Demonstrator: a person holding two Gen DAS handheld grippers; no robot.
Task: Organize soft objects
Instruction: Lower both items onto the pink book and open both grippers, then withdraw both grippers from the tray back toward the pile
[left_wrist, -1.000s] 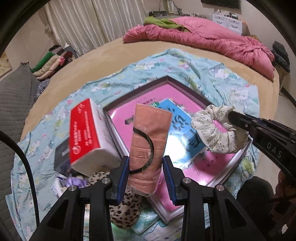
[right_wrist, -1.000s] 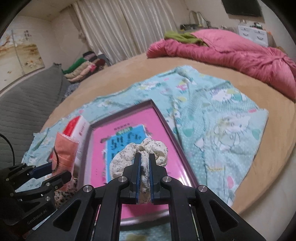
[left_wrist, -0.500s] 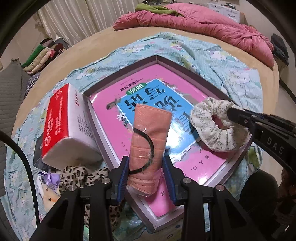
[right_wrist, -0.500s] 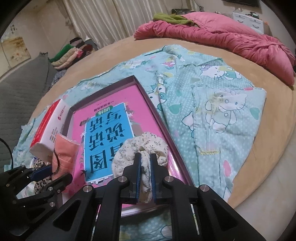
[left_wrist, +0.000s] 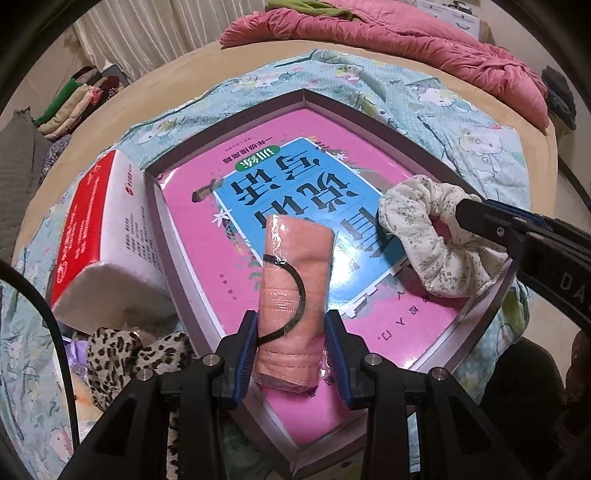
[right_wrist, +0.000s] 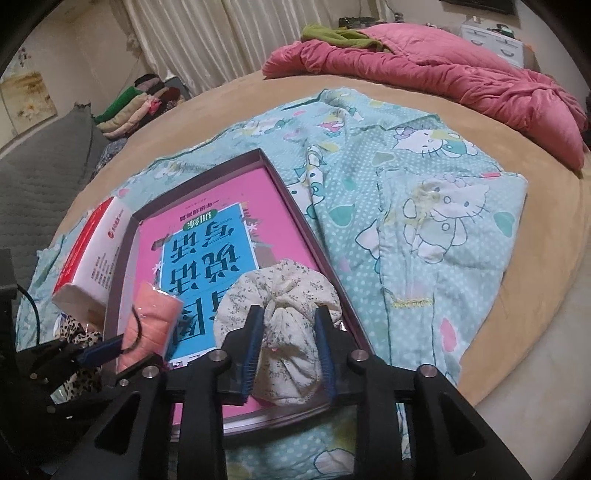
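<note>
On the round tan bed (right_wrist: 535, 236), a teal cartoon-print blanket (right_wrist: 424, 206) carries a shallow purple-rimmed box (left_wrist: 369, 122) with a pink and blue book cover inside; pink quilt (right_wrist: 443, 70) behind, curtains (right_wrist: 221, 37) at the back. Left gripper (left_wrist: 291, 347) clamped on a wrapped pink cloth roll (left_wrist: 291, 280) with a black band, over the box's near edge. Right gripper (right_wrist: 290, 347) jaws opening, floral scrunchie (right_wrist: 284, 314) between them, resting in the box's right corner. Red-white tissue pack (left_wrist: 99, 236) just left of the box.
</note>
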